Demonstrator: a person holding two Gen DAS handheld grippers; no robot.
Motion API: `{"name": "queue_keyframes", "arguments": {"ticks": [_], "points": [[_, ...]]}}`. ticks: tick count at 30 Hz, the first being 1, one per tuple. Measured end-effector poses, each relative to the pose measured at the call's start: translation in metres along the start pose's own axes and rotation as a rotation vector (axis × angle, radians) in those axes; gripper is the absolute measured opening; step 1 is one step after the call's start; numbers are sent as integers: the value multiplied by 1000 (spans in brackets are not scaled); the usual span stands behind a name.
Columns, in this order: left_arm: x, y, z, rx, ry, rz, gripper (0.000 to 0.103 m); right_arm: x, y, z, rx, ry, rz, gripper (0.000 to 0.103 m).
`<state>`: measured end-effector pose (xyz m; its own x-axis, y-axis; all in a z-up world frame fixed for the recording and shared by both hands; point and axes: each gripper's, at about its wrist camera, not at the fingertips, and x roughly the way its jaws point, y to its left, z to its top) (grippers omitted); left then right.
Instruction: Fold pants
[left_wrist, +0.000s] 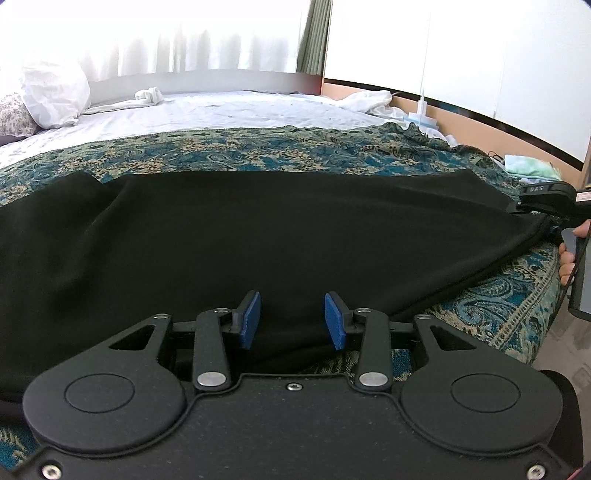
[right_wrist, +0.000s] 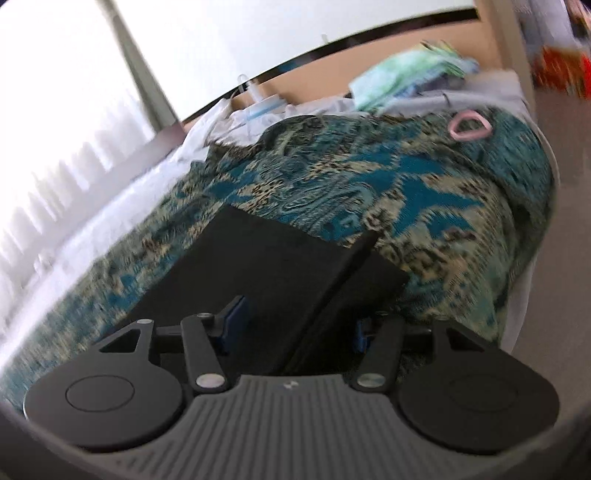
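Sunlit curtains and a white sheet backed the left wrist view, with a paisley bedspread (left_wrist: 258, 151) covering the near part of the bed. Across it lay the black pants (left_wrist: 258, 236), spread long from left to right and seemingly already doubled leg over leg, though the cloth was too dark to be sure. By my judgement the lengthwise fold was done and the crosswise folds were left. The left gripper (left_wrist: 292, 320) stood partly open, its blue pads (left_wrist: 249, 320) on either side of the near edge of the cloth, apart from it rather than pinching it. At the far right, the right gripper (left_wrist: 517, 207) met the pants' end, a hand (left_wrist: 570, 254) behind it.

Motion blur smeared the right wrist view, where the same bedspread (right_wrist: 406, 177) ran off towards a pile of laundry. The pants (right_wrist: 258, 258) ended just ahead in squared hems, with a ridge of cloth running back between the fingers. The right gripper (right_wrist: 291, 326) was about half open; its pads flanked the fabric, and I saw no firm grip.
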<state>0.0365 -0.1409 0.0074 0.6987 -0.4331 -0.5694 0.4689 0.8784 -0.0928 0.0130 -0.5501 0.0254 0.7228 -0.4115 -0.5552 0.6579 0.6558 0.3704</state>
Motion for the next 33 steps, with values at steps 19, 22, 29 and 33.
{"name": "queue_keyframes", "arguments": {"ticks": [19,22,29,33], "points": [[-54,164,4,-350,-10,289,36,-54,240,-35,-661,-80,163,6],[-65,179,-11,-386,-45,273,32,-92,300,-118,-883,-20,419,6],[-78,189,-21,-353,-55,244,33,-140,324,-248,-1107,145,678,6],[-73,186,-20,-343,-63,238,37,-153,320,-262,-1149,97,666,7]]}}
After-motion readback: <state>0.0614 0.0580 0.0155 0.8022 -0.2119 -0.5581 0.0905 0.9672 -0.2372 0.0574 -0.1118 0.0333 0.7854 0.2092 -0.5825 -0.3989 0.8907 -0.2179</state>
